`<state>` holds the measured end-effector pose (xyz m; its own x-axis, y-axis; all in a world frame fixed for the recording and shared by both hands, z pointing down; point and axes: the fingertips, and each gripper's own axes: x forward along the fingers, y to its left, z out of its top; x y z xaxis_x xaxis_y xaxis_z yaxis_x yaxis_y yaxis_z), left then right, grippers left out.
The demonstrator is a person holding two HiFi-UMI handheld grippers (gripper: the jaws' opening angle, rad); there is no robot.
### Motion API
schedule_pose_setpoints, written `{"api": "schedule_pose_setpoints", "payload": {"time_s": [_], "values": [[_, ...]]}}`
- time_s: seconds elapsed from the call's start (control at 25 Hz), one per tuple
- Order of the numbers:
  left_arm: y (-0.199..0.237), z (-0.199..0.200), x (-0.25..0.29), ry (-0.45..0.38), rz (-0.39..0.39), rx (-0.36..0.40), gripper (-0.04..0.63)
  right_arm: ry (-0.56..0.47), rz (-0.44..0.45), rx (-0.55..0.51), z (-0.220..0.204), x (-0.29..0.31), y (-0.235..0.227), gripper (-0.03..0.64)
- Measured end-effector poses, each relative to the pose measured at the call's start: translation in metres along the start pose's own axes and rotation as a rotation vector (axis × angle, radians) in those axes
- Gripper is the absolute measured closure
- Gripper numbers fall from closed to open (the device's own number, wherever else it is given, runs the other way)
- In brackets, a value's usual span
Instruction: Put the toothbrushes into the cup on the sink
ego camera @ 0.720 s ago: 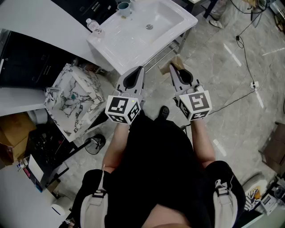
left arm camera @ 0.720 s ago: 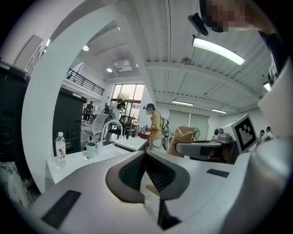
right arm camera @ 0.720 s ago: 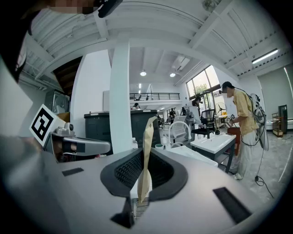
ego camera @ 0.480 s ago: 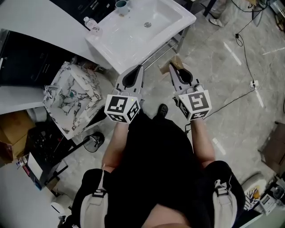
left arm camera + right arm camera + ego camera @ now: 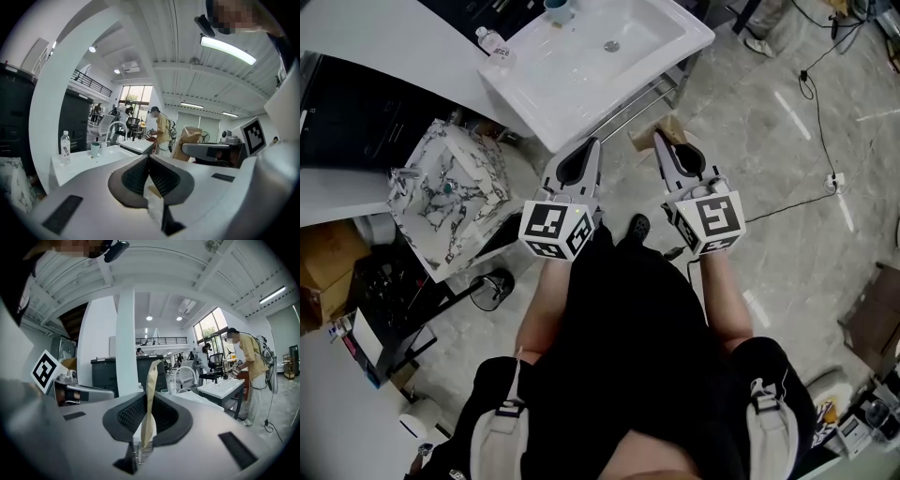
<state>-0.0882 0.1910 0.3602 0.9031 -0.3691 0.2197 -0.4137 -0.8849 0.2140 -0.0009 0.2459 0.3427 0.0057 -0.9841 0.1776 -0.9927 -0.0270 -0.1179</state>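
- Holds the left gripper (image 5: 594,146) just short of the sink (image 5: 525,94), jaws pressed together, nothing clear between them.
- Clamps a brown paper bag (image 5: 151,394) upright in the jaws of the right gripper (image 5: 659,141), close beside the left.
- Shows the cup (image 5: 560,9) on the sink's back rim, near a water bottle (image 5: 490,42), well apart from both grippers.

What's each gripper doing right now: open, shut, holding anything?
Left gripper: shut on a thin pale strip, perhaps a toothbrush; too little shows to be sure.
Right gripper: shut on a flat tan packet.
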Motion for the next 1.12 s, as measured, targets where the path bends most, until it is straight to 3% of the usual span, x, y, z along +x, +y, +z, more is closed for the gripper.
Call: {"api": "schedule_pose_setpoints", "payload": {"time_s": [0.28,0.56,1.12], "values": [[0.023,-0.012,-0.003,0.014,0.029,-0.032,0.58,0.026,-0.034,0.028,-0.012,0.012,-0.008,0.566],[0.049,-0.002,0.022,0.002,-0.006,-0.052,0.581,0.053,-0.045,0.021,-0.013,0.043,-0.01,0.566],[0.141,0.041,0.101,-0.007,-0.061,-0.057,0.581,0.064,-0.049,-0.013,0.023,0.17,-0.031,0.566]]}}
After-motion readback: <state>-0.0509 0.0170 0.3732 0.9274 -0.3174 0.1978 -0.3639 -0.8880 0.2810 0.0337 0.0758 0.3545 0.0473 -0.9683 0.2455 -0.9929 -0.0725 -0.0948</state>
